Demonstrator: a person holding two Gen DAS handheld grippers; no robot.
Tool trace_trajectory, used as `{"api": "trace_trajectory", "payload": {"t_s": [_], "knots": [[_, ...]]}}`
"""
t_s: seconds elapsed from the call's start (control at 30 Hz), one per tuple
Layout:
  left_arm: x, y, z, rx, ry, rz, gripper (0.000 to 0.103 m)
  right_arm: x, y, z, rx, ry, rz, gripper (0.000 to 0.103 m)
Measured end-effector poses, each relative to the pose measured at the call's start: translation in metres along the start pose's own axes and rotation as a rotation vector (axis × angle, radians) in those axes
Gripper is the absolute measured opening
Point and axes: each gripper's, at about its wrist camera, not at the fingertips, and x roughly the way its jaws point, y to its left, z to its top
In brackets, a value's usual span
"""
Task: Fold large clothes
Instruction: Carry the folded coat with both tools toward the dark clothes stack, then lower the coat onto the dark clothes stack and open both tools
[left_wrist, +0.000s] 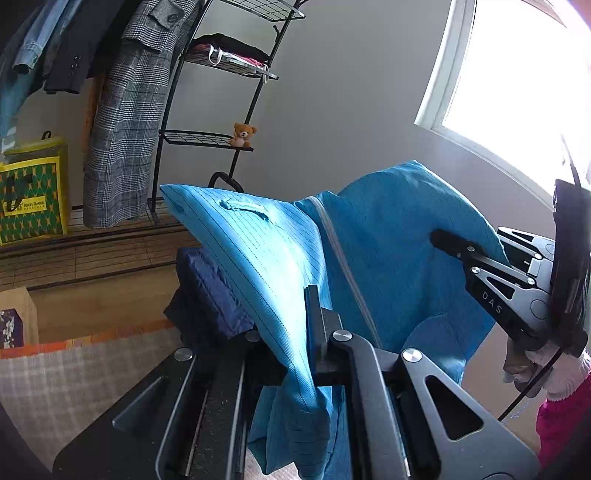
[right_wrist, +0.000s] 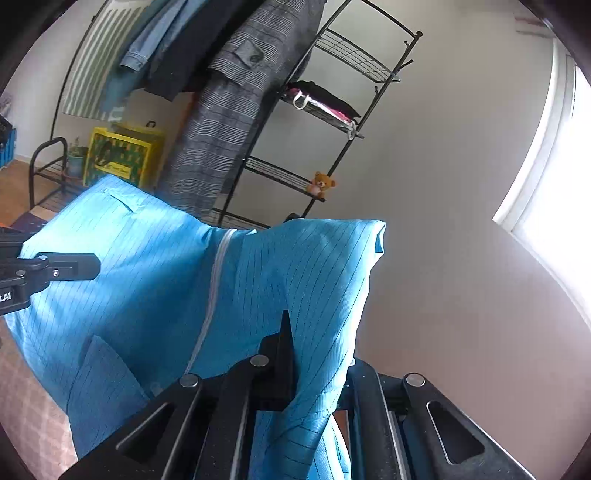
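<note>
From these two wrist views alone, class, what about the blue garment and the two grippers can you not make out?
- Blue garment: its lower part is cut off by the bottom edge in both views.
- Left gripper: its left finger is hidden under cloth in the left wrist view.
- Right gripper: its right finger is hidden behind the fabric in the right wrist view.
- Window: overexposed, nothing outside is readable.

A black wire shelf rack (left_wrist: 236, 92) carries a small teddy bear (left_wrist: 242, 135) and folded dark clothes (left_wrist: 231, 46).
</note>
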Motion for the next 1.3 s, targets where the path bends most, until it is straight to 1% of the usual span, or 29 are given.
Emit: {"api": "trace_trajectory", "payload": {"t_s": [0.13,0.27,0.37,0.43,0.47,0.5,0.53,0.57,0.6,0.63,0.67,0.7,0.77,0.83,1.0,1.17,1.3], "knots": [[0.040,0.018,0.012,-0.020,-0.001,0.037,0.005,0.051,-0.013,0.012,0.053,0.006,0.015,0.004],[0.069,0.030,0.006,-0.021,0.013,0.075,0.005,0.098,-0.012,0.009,0.078,0.034,0.004,0.004],[0.083,0.033,-0.004,0.010,0.028,0.122,0.005,0.136,-0.006,0.003,0.087,0.086,-0.002,0.004],[0.094,0.038,-0.008,0.027,0.053,0.166,0.008,0.159,-0.001,-0.008,0.078,0.140,-0.027,0.008],[0.099,0.040,-0.010,0.028,0.077,0.195,0.011,0.170,0.001,-0.013,0.073,0.168,-0.056,0.015],[0.103,0.045,-0.011,0.022,0.091,0.235,0.020,0.181,0.004,-0.018,0.073,0.198,-0.090,0.032],[0.102,0.049,-0.013,0.012,0.093,0.261,0.023,0.188,0.006,-0.023,0.074,0.221,-0.114,0.037],[0.100,0.053,-0.014,0.001,0.083,0.286,0.031,0.192,0.006,-0.026,0.079,0.232,-0.124,0.041],[0.095,0.055,-0.016,-0.006,0.064,0.309,0.047,0.196,0.006,-0.029,0.091,0.240,-0.132,0.047],[0.090,0.057,-0.017,-0.002,0.047,0.333,0.057,0.195,0.004,-0.032,0.105,0.243,-0.137,0.052],[0.086,0.058,-0.018,0.007,0.041,0.352,0.064,0.194,0.002,-0.034,0.113,0.238,-0.136,0.063],[0.082,0.058,-0.018,0.009,0.039,0.352,0.064,0.193,-0.001,-0.036,0.118,0.241,-0.149,0.072],[0.070,0.055,-0.019,0.008,0.036,0.335,0.064,0.185,-0.007,-0.040,0.137,0.234,-0.152,0.072],[0.056,0.047,-0.019,0.019,0.025,0.324,0.064,0.172,-0.014,-0.042,0.164,0.220,-0.121,0.072],[0.009,0.016,-0.015,0.064,0.000,0.292,0.064,0.127,-0.024,-0.038,0.155,0.191,-0.112,0.072],[-0.056,-0.016,-0.013,0.068,-0.032,0.252,0.064,0.066,-0.036,-0.031,0.194,0.164,-0.085,0.073],[-0.113,-0.042,-0.015,0.090,-0.061,0.256,0.064,0.008,-0.040,-0.024,0.203,0.127,-0.076,0.073]]}}
